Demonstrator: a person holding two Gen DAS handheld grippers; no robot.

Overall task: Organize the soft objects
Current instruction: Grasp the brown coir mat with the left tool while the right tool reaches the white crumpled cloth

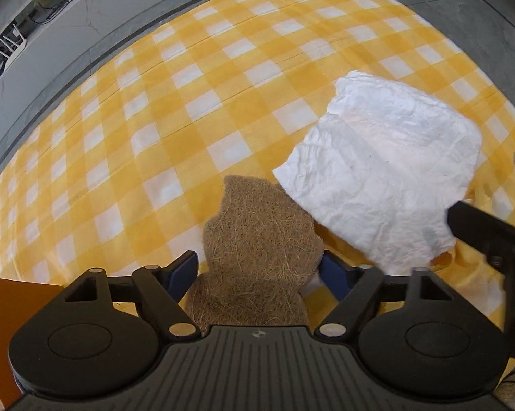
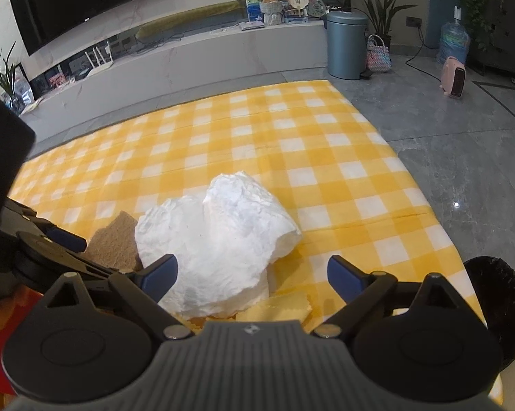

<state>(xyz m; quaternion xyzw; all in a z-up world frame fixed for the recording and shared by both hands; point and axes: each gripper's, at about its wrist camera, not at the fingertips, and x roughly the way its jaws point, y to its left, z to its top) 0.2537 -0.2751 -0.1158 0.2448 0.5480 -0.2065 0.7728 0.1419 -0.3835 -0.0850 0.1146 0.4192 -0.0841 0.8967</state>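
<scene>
Jaws of the left gripper (image 1: 259,269) stand spread on either side of a tan, coarse-fibred scouring pad (image 1: 257,239), which rises between the blue pads; whether either pad touches it cannot be told. Jaws of the right gripper (image 2: 252,274) stand spread wide over a crumpled white cloth (image 2: 219,236), its near part lying between them, with the left pad close against it and the right pad clear. Both soft objects lie on a yellow-and-white checked cloth (image 2: 291,144) spread on the grey floor (image 2: 463,157); the white cloth overlaps the upper right edge of the pad. A small yellow textured cloth (image 2: 278,310) lies partly under the white one, near the right gripper. No legible brand or label is visible on these items; printed cards on the far ledge are too small to read. Beyond stand a wall-mounted black television (image 2: 86,3), a grey-blue pedal bin (image 2: 346,44), a water bottle (image 2: 454,42) and a pink heater (image 2: 454,77). Nothing obstructs either gripper.
</scene>
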